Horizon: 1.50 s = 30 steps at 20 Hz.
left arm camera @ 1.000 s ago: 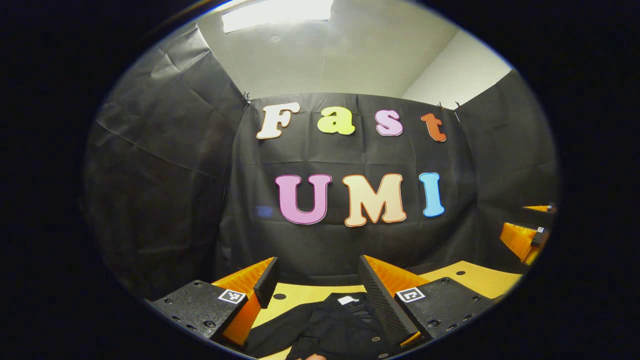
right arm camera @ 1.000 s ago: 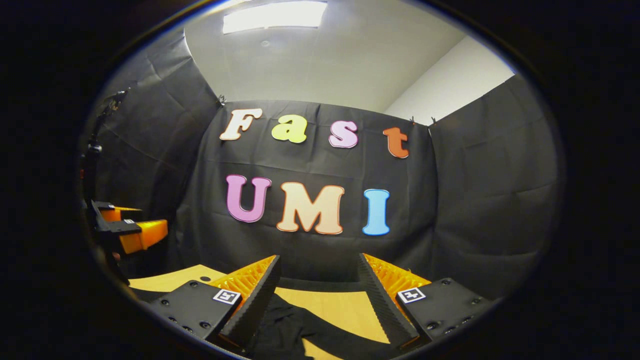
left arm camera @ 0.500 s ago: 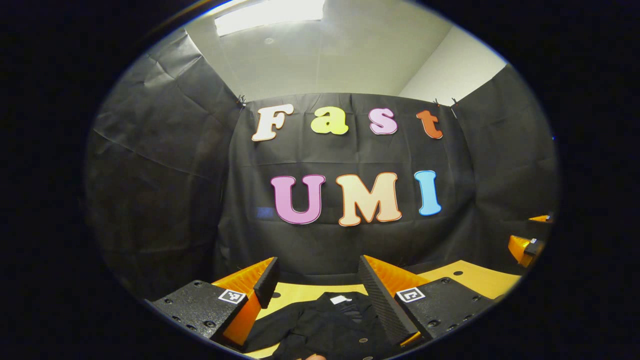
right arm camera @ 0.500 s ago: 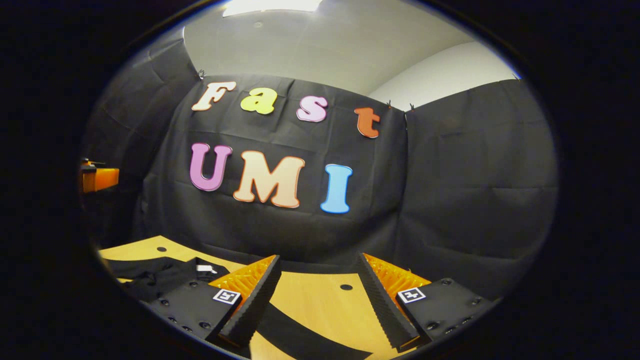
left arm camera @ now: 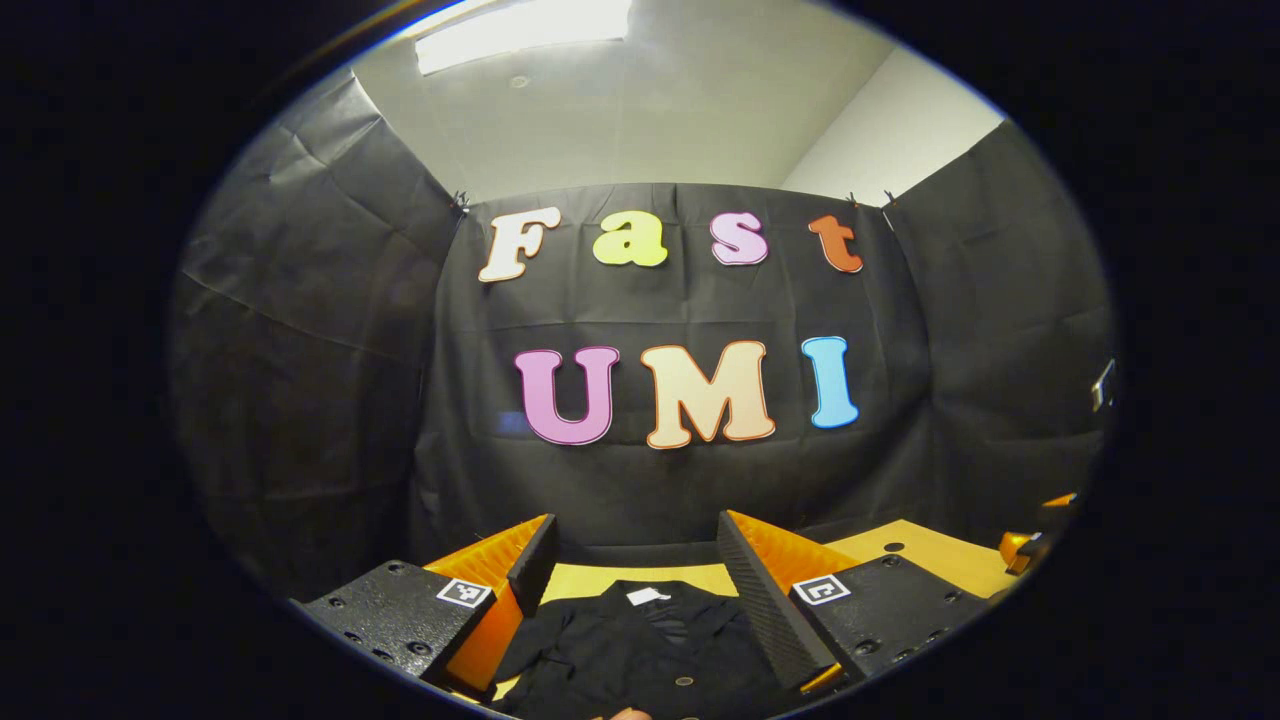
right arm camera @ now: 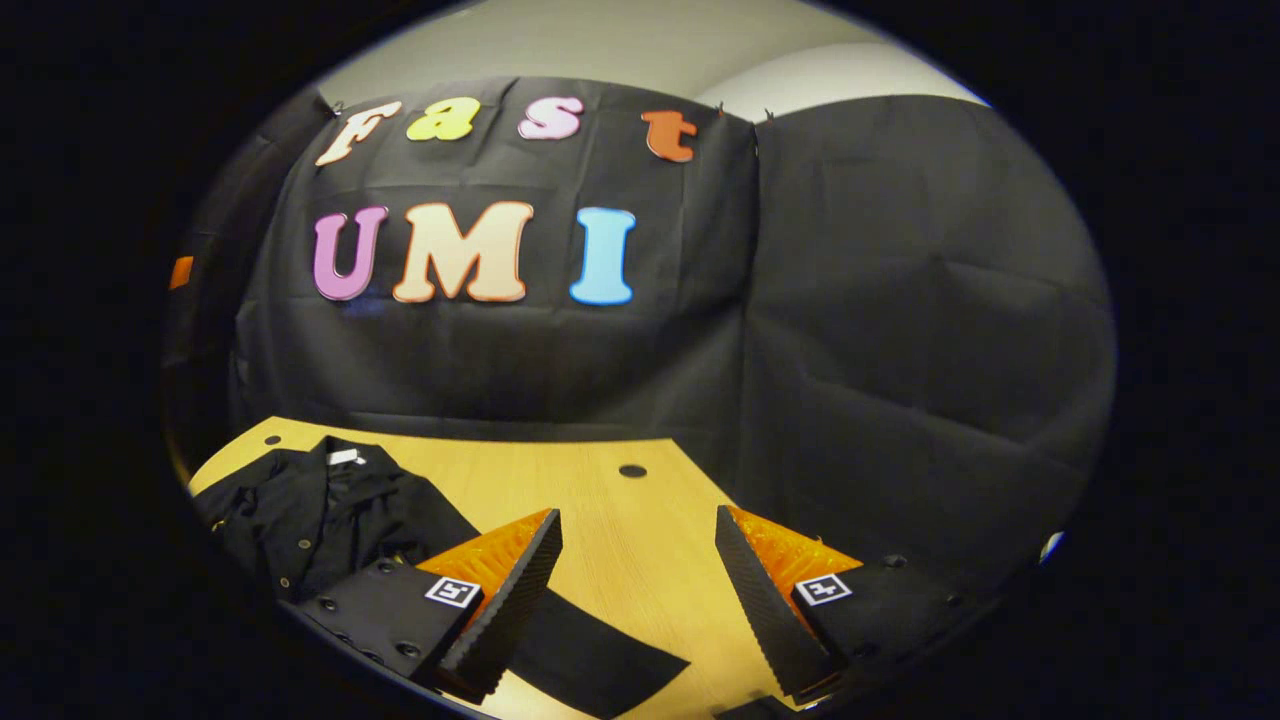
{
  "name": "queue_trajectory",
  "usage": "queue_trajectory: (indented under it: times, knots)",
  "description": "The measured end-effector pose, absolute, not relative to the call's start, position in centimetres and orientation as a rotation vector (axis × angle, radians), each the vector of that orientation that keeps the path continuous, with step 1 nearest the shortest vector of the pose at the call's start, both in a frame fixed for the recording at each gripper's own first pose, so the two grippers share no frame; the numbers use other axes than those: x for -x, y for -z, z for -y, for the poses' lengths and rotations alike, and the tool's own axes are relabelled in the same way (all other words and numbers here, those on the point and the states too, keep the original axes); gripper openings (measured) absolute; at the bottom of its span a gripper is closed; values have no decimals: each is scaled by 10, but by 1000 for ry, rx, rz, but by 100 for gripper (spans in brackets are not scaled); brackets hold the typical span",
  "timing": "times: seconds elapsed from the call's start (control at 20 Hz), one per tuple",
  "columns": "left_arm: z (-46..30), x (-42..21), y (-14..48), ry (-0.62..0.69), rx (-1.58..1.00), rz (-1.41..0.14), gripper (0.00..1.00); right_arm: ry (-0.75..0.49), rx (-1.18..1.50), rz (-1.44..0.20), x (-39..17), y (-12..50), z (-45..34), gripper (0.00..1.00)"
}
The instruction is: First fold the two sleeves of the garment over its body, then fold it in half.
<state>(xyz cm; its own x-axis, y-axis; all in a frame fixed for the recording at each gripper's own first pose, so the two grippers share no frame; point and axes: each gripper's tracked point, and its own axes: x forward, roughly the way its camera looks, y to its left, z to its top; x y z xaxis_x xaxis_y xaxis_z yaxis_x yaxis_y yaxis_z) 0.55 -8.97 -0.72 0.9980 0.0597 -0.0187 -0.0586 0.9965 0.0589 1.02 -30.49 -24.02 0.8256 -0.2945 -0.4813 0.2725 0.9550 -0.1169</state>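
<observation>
One black garment point(right arm camera: 330, 510) on table point(right arm camera: 600, 500)

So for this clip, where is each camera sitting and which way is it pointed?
Left gripper view: rides the left gripper, low over the table, facing the booth wall; its open fingers frame the black garment.
Right gripper view: rides the right gripper, tilted down at the table; its open fingers straddle a sleeve.
Shared: the garment, its white collar tag, table and wall.
</observation>
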Motion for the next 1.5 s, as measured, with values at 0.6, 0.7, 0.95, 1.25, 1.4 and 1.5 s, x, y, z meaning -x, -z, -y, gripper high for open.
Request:
queue_trajectory:
  times: [0.6,0.7,0.95,1.25,1.4,1.5]
  knots:
    - [90,-5,13,-128,-100,-43,94,193,-10,-970,39,398,313,99]
    - [91,-4,13,-135,-103,-49,94,192,-45,-1020,49,414,314,99]
    - [93,2,17,-141,-111,-57,94,150,-88,-1062,59,426,312,95]
    - [80,8,18,-142,-109,-51,92,77,-68,-1046,57,428,286,17]
    - [59,10,19,-151,-115,-55,95,117,-146,-1015,47,407,272,9]
    - [40,9,17,-159,-118,-48,94,126,-171,-936,22,383,256,8]
